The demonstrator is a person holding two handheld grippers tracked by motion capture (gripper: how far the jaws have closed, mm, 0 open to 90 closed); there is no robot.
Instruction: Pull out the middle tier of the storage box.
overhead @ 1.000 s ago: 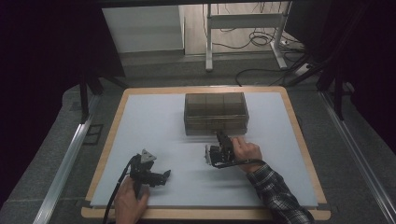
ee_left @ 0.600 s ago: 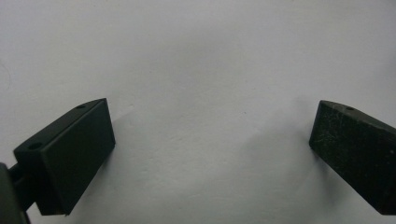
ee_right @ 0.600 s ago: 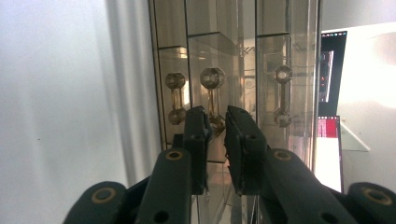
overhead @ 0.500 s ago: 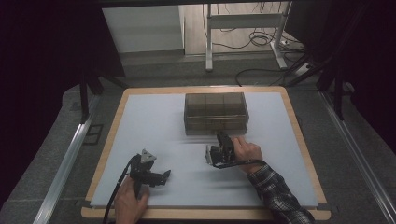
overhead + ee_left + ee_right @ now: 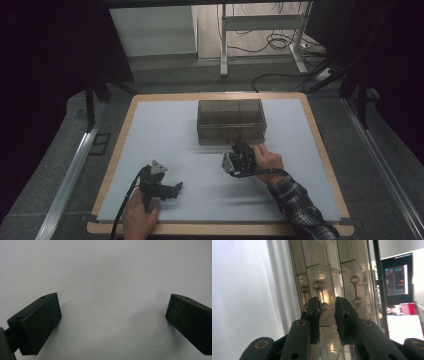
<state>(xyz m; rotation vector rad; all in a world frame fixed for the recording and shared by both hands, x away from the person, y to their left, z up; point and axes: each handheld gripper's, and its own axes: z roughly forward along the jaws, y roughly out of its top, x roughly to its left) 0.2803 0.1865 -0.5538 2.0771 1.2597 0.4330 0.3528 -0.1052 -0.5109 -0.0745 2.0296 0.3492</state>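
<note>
Centrally, right hand-held gripper (image 5: 327, 311) slightly parted at drawer box (image 5: 231, 121) front edge, left hand-held gripper (image 5: 170, 189) wide open.

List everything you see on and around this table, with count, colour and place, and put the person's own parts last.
Drawer box: one, smoky clear plastic, far middle of the table.
Drawer handles: three in the right gripper view, clear, on the box front.
Table: one, pale top with wooden rim, centre.
Desk frame: one, white, on the floor behind the table.
Cables: several, black, on the floor behind the table.
Screen: one, lit, beyond the box in the right gripper view.
Left tool: one, black, near left, jaws wide open over the bare top.
Right tool: one, black, at the box front, jaws just opening, narrow gap, nothing between them.
Sleeve: one, plaid, right forearm.
</note>
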